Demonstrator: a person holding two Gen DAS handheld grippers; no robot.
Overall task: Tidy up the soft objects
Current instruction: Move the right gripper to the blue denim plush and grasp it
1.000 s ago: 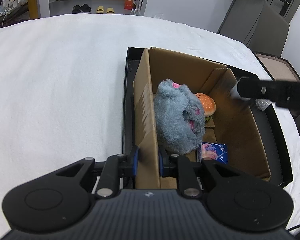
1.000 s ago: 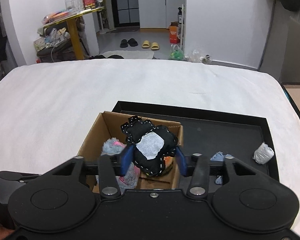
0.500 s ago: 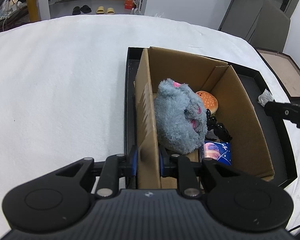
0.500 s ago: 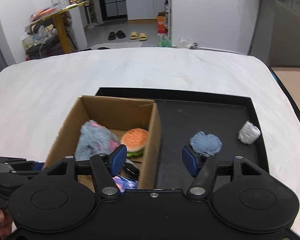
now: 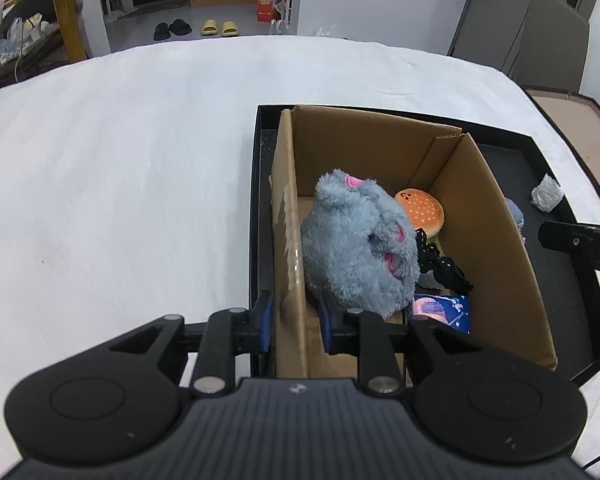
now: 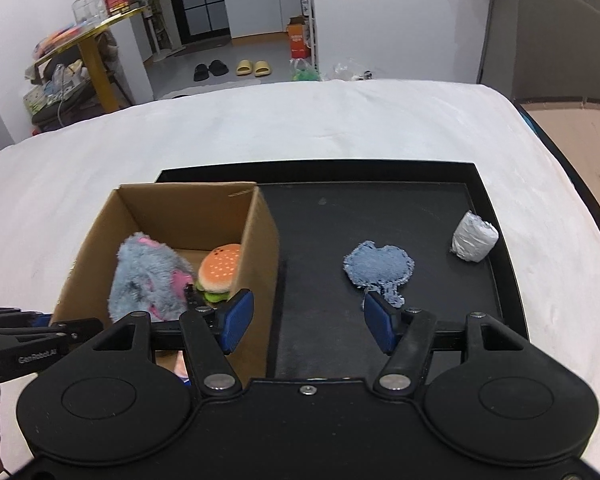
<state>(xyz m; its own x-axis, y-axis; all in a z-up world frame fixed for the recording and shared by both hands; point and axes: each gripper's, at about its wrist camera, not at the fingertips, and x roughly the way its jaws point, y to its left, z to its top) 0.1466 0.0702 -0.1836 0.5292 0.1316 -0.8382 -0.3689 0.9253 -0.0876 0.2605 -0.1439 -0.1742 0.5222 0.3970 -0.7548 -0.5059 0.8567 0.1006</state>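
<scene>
White bedding carries a black tray. Right gripper, now empty and spread after dropping the black toy into the box, swings toward the denim heart at one o'clock. Left gripper is loosening off the box wall.

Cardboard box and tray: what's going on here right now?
A person with two handheld tools is packing soft toys into the cardboard box on the black tray. The left tool straddles the box's wall, its jaws opening. The right tool is open and empty, near the denim heart. That heart and a grey roll remain outside; the grey plush and burger are inside.
</scene>
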